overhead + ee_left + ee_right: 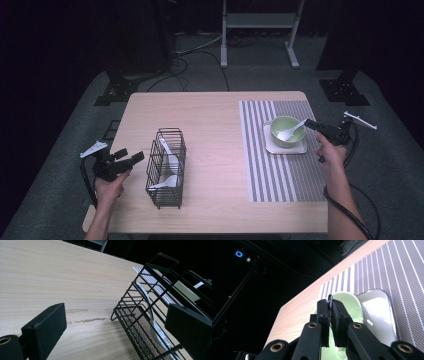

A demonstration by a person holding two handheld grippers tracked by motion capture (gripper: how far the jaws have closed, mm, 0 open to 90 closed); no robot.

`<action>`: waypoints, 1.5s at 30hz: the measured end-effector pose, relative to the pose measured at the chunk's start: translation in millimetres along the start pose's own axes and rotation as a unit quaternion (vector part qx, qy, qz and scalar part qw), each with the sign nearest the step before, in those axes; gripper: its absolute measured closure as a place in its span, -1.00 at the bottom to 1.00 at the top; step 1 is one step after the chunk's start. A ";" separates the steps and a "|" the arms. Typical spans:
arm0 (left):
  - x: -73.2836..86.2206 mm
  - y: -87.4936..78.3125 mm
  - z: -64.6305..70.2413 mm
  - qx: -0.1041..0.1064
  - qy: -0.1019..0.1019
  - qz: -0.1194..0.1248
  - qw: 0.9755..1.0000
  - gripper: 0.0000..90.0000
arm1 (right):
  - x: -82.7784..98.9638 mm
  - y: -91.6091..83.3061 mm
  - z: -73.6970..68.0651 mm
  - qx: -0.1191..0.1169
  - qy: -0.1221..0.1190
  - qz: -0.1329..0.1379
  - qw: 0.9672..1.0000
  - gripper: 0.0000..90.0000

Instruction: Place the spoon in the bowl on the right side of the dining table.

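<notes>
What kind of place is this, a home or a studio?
Probably a recording studio or lab, not a home: dark curtains surround a lone wooden table, cables lie on grey carpet, and a hand-held right gripper holds a white spoon in a green bowl.

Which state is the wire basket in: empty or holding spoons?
Holding spoons: two white spoons lie inside the black wire basket, which stands upright on the table.

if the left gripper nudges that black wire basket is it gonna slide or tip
Probably slide: the wire basket looks light, an open wire frame with two white spoons inside. It stands fairly tall on a narrow base, so a high push might tip it. The smooth wooden table offers little grip.
</notes>
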State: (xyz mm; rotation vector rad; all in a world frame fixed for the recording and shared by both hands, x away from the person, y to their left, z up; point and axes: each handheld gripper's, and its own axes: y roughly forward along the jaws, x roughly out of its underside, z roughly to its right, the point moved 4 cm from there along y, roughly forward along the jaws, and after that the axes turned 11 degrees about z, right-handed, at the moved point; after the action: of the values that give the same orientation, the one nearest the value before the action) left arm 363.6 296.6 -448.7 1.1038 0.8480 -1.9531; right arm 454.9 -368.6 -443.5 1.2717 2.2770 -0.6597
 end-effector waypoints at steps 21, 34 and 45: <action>0.4 -1.3 -1.2 -0.004 0.003 -0.001 1.000 -0.94 | 0.9 -1.9 22.0 0.006 0.039 0.012 0.999 0.85; -0.2 -3.0 -1.8 -0.004 0.002 0.001 1.000 -0.94 | 4.7 -5.5 29.6 0.009 0.048 0.018 0.999 0.71; 0.2 -2.6 -1.0 -0.005 0.004 0.000 1.000 -0.94 | 4.1 -20.5 33.8 0.006 0.050 0.022 0.998 0.56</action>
State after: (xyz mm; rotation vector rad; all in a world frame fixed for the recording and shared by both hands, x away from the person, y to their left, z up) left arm 361.7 298.7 -448.8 1.1054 0.8617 -1.9439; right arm 440.2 -395.7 -468.6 1.3864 2.3203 -0.6082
